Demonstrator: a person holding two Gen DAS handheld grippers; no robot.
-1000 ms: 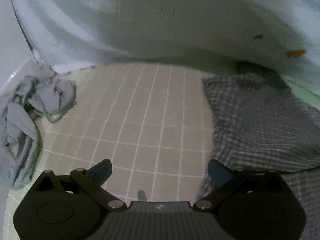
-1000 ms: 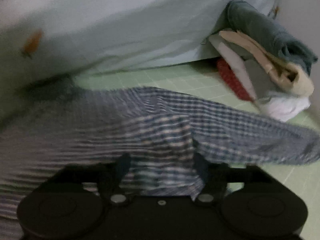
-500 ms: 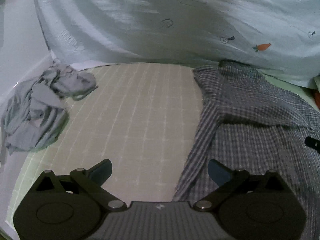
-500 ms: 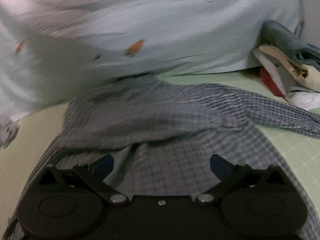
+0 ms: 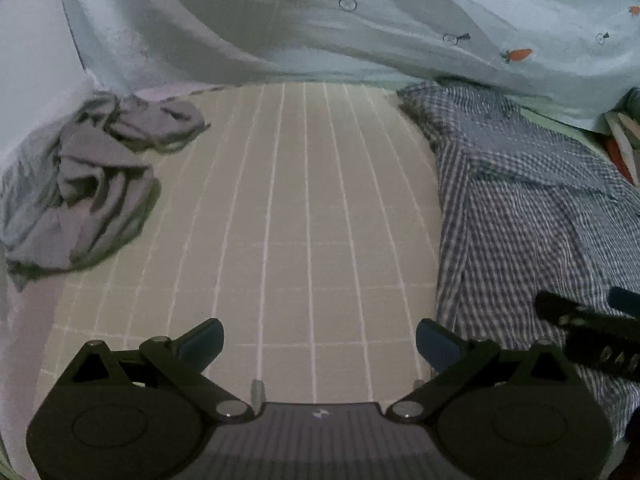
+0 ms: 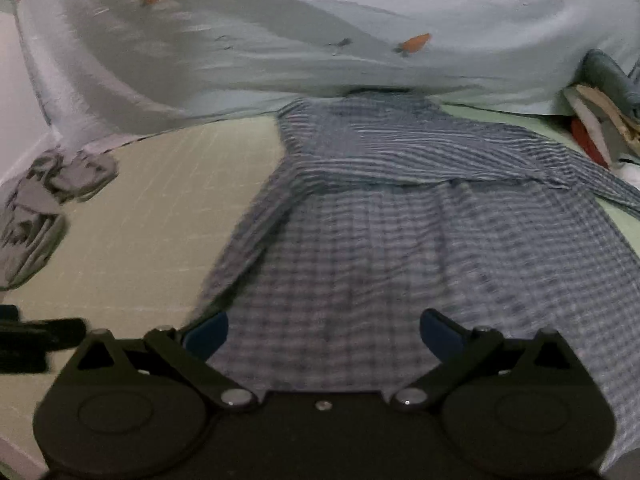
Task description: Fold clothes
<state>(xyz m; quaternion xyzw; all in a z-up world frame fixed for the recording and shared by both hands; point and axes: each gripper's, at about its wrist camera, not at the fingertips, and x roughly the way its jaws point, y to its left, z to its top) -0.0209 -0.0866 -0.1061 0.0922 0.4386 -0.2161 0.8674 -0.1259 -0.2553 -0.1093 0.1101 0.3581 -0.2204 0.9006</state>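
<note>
A blue-and-white checked shirt (image 6: 400, 240) lies spread out on the green gridded mat (image 6: 152, 216), collar toward the far side and one sleeve trailing off to the right. My right gripper (image 6: 324, 334) hovers open above the shirt's lower part, nothing between its fingers. In the left wrist view the same checked shirt (image 5: 520, 220) fills the right side. My left gripper (image 5: 318, 342) is open over bare mat (image 5: 300, 220), left of the shirt's edge. The right gripper (image 5: 592, 328) shows at the right edge there.
A crumpled grey garment (image 5: 88, 184) lies at the mat's left edge. A pale blue sheet with carrot prints (image 6: 320, 32) hangs along the back. A stack of folded clothes (image 6: 600, 120) sits at the far right.
My right gripper let go of the shirt and opened wide, then pulled back so the whole shirt shows. My left gripper drew back too, bringing more mat and the right gripper into view.
</note>
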